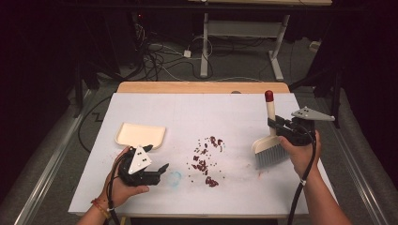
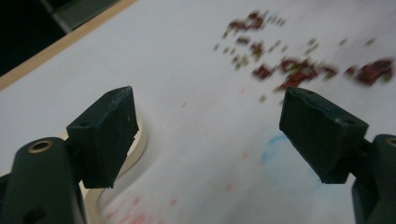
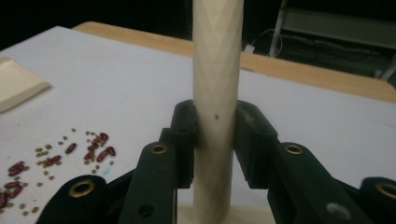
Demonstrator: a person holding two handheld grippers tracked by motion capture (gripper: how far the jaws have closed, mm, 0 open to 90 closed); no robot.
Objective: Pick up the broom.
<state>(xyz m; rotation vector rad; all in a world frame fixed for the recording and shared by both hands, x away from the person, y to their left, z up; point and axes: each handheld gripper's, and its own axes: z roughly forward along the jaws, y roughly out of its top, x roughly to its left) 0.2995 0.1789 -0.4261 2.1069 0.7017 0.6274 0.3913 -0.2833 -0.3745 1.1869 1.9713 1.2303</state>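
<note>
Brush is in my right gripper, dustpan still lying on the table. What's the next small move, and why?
Probably bring the open left gripper back to the dustpan and grip its near edge. The right gripper already clamps the brush handle, and the beans lie between the two with nothing placed to catch them.

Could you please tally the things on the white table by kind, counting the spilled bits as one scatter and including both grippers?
Brush, clamped by its handle: 1
Dustpan: 1
Scatter of red beans and small bits: 1
Grippers, left gripper open and right gripper shut: 2
Total: 5
</note>
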